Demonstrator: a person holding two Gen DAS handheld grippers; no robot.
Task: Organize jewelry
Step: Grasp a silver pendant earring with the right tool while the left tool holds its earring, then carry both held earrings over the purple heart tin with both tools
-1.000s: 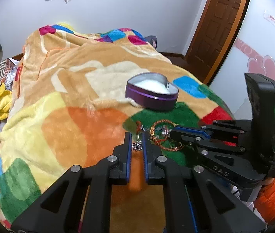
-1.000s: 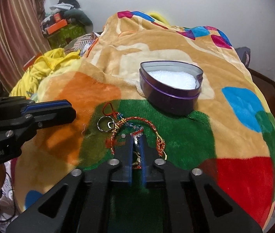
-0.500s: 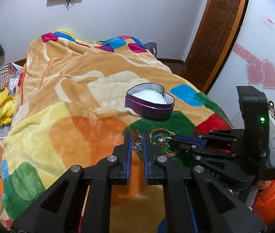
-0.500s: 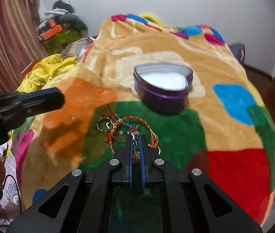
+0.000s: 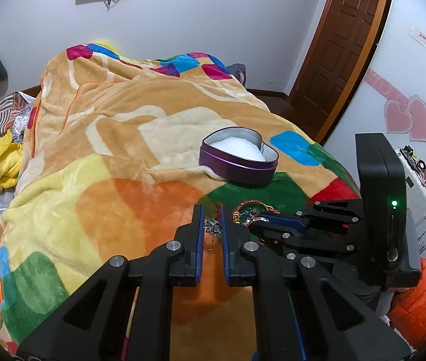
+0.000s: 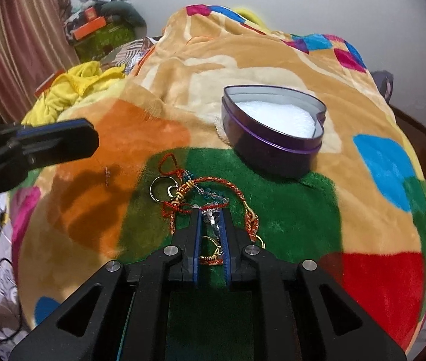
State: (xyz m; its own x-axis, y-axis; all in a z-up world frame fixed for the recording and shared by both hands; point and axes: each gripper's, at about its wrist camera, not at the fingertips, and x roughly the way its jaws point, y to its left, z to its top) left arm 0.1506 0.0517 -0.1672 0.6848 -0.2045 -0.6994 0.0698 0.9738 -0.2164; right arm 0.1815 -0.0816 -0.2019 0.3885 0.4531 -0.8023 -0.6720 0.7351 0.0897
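1. The left gripper (image 5: 212, 229), held by a person, is clenched on a small silver charm (image 5: 213, 227) pinched at its tips, lifted clear of the patchwork fleece blanket (image 5: 98, 192).
2. Just to its right, the right gripper (image 6: 211, 219) sits low in a tangle of red-and-gold braided cord bracelets (image 6: 213, 185); its jaws are opening with a silvery trinket (image 6: 211, 221) between them, so the hold looks to be loosening.
3. Ahead of both stands the open purple heart-shaped tin (image 6: 273, 132), white-padded, likely meant to receive each piece.
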